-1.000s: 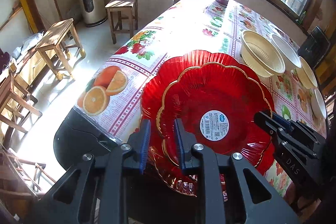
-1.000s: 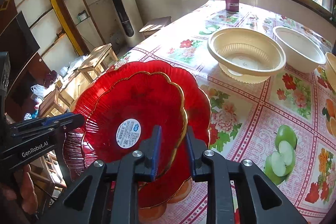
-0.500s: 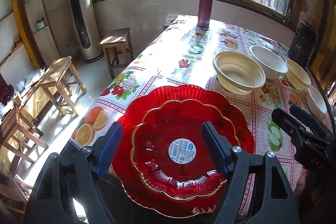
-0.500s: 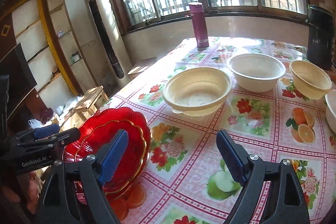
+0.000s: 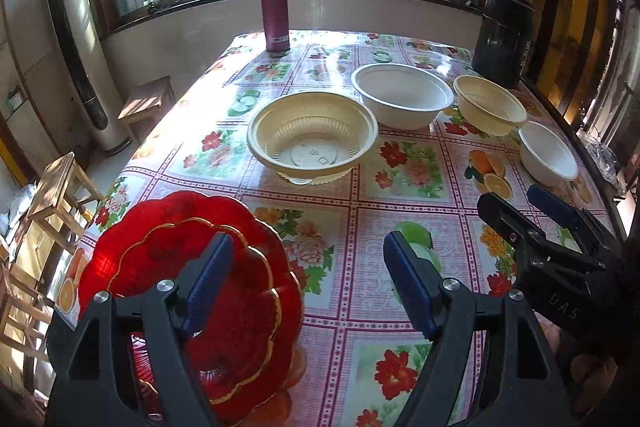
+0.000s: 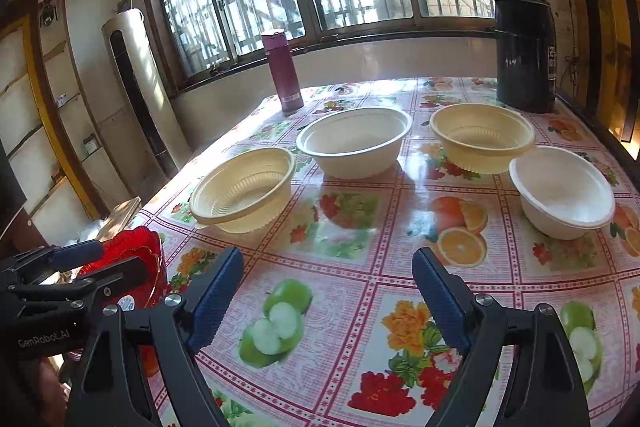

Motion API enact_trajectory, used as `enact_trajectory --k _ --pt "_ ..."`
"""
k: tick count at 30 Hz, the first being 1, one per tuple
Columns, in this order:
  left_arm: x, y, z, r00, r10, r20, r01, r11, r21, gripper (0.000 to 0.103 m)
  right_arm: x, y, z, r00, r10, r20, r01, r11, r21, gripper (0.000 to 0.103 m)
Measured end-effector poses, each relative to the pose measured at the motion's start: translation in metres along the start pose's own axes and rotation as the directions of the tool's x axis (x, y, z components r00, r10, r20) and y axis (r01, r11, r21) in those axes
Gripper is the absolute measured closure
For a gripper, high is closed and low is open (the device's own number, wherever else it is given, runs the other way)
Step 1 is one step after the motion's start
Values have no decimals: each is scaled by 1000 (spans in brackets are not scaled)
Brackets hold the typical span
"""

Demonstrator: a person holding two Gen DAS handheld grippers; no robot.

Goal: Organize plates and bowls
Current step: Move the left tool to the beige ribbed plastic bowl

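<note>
Now both tongs, left (image 5: 308, 281) and right (image 6: 326, 293), gape empty, nearest cream bowl (image 6: 243, 190) ahead toward the counter's (image 6: 360, 267) left edge, closer to the left.

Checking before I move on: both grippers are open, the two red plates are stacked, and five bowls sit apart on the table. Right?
Not quite: there are four bowls, not five. The right wrist view shows a large cream bowl, a large white bowl, a smaller cream bowl and a small white bowl. The red plates are stacked, and the left gripper and right gripper are open.
</note>
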State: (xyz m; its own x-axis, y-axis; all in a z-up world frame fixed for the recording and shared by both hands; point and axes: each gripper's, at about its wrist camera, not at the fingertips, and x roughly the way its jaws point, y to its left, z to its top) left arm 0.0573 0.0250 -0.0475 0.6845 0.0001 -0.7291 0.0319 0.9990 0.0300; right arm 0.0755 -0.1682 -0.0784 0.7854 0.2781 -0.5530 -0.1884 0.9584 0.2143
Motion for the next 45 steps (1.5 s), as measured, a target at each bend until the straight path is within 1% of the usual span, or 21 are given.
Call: enact_trajectory --k 4,8,10,12,15,16,20,22,24,25,26,27,28,33,36,38,40,42,44,45 --pt "15 -28 5 998 -38 -42 39 999 21 25 -9 -29 -4 999 -50 2 50 999 15 13" --pt "26 -59 0 991 -85 -104 93 993 70 25 -20 -63 -8 996 -89 -17 89 994 60 12" --pt "30 -71 -3 980 -143 -141 153 986 67 26 -28 -80 -9 994 -107 -14 107 991 81 11" --pt "35 -81 -4 961 -206 -184 216 976 38 25 -37 -97 -11 992 -126 -5 126 987 101 8" --pt "42 -97 -3 939 -257 -227 267 964 15 23 -51 -123 -12 989 -146 7 144 981 131 2" --pt "43 -104 -3 935 -267 -233 278 961 15 20 -55 -133 -12 990 -140 6 138 980 145 1" --pt "47 -132 4 921 -305 -244 323 945 40 18 -61 -168 -12 997 -77 -14 78 963 257 0" --pt "48 -144 9 921 -311 -236 331 942 53 16 -63 -185 -11 998 -64 -14 65 949 307 0" --pt "51 -151 16 920 -317 -231 337 940 51 16 -66 -198 -9 997 -80 -9 79 939 336 0" --pt "51 -154 19 919 -323 -224 341 939 44 14 -68 -203 -7 996 -91 -4 87 935 343 0" --pt "53 -155 23 919 -331 -214 346 937 37 12 -69 -208 -3 995 -102 -1 96 933 347 0" --pt "55 -157 28 920 -334 -205 348 937 32 5 -70 -212 1 994 -112 1 105 932 347 0" --pt "56 -160 31 921 -335 -199 347 937 28 0 -70 -215 7 992 -125 5 115 931 345 0" --pt "61 -168 51 923 -344 -170 350 937 3 0 -75 -233 42 985 -160 64 125 919 375 0" --pt "57 -168 57 924 -349 -155 353 936 3 0 -80 -232 67 977 -157 147 85 908 409 0" --pt "53 -160 60 930 -336 -146 341 940 10 0 -79 -221 80 972 -122 199 28 908 419 0" --pt "47 -144 63 937 -320 -141 323 946 0 0 -69 -201 90 974 -55 221 -38 917 398 0" --pt "38 -120 66 948 -292 -126 293 956 -11 0 -50 -177 98 979 20 202 -96 923 373 0" --pt "30 -89 70 961 -250 -120 250 968 -20 0 -28 -154 104 978 119 171 -176 913 367 0" --pt "26 -70 74 964 -236 -122 232 972 -40 0 -18 -143 106 975 162 155 -209 905 369 0"
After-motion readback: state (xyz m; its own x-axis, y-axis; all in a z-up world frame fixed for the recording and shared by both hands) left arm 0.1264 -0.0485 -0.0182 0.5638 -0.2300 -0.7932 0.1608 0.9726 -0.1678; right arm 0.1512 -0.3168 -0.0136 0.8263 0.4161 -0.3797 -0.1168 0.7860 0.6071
